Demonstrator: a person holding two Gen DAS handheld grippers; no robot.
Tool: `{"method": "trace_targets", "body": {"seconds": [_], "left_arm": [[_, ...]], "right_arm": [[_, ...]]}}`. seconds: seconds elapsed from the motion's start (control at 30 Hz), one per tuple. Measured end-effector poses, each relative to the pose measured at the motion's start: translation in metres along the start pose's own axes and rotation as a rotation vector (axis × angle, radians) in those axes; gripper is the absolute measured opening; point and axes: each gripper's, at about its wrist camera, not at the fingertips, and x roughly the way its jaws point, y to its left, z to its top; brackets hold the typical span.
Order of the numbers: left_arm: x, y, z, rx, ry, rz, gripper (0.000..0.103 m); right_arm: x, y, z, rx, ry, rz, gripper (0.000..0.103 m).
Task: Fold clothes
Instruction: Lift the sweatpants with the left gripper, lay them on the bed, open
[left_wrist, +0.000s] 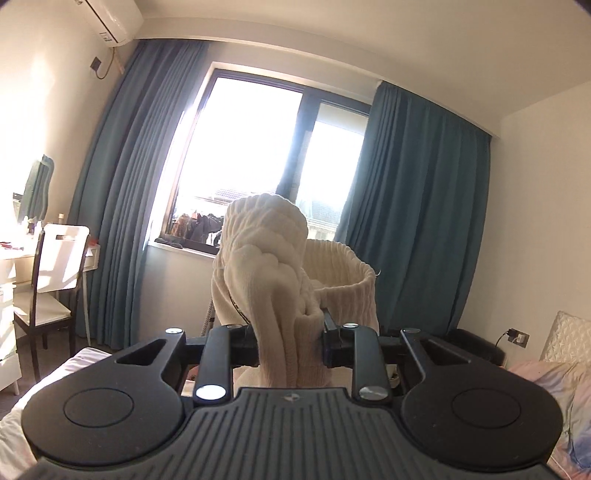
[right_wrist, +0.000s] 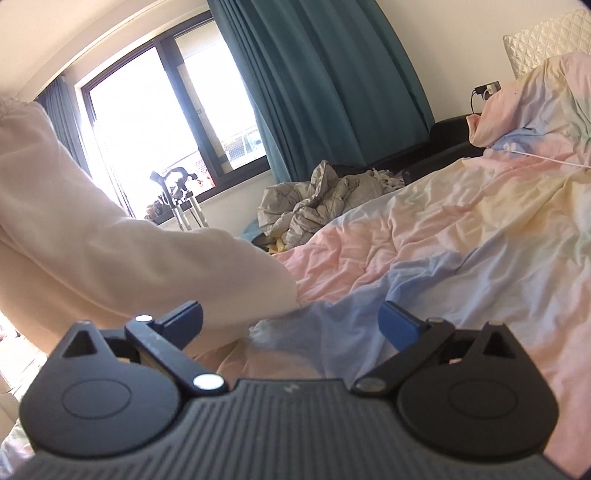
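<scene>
Left gripper (left_wrist: 289, 341) jaws clamped on cream knit sweater (left_wrist: 266, 258), lifted upright before the window (left_wrist: 258, 147), ribbed opening gaping at 2 o'clock. Right gripper (right_wrist: 290, 323) jaws apart, nothing held, low over the pastel duvet (right_wrist: 443, 240) on the bed. Cream fabric hangs at 9 o'clock in the right wrist view. Grey crumpled jacket (right_wrist: 317, 199) at 12 o'clock.

Chair (left_wrist: 51, 273) at left wall, beside curtain (left_wrist: 122, 192); window (left_wrist: 266, 155) behind sweater (left_wrist: 273, 266). Duvet (right_wrist: 443, 229) on bed, crumpled jacket (right_wrist: 321, 199) beyond it, below window. Headboard (right_wrist: 546, 40) at right.
</scene>
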Motion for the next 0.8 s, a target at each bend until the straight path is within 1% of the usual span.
{"method": "trace_targets", "body": {"seconds": [0.13,0.2,0.33,0.47,0.6,0.73,0.8], "left_arm": [[-0.023,0.087,0.004,-0.097,-0.001,0.167,0.031],[-0.023,0.134,0.001,-0.147,0.006,0.253,0.031],[-0.017,0.222,-0.034,-0.286,0.083,0.387,0.031],[-0.01,0.31,-0.069,-0.426,0.16,0.519,0.031],[-0.001,0.353,-0.096,-0.473,0.197,0.556,0.031],[0.007,0.396,-0.123,-0.52,0.235,0.593,0.034],[0.006,0.391,-0.122,-0.48,0.247,0.581,0.035]], "right_arm": [[-0.002,0.016,-0.002,-0.039,0.024,0.036,0.102],[-0.001,0.024,-0.005,-0.055,0.04,0.058,0.102],[0.003,0.04,-0.012,-0.089,0.087,0.1,0.102],[0.017,0.056,-0.023,-0.124,0.15,0.114,0.101],[0.034,0.069,-0.036,-0.162,0.199,0.106,0.101],[0.047,0.079,-0.045,-0.21,0.23,0.092,0.101],[0.053,0.081,-0.047,-0.22,0.241,0.092,0.101]]}}
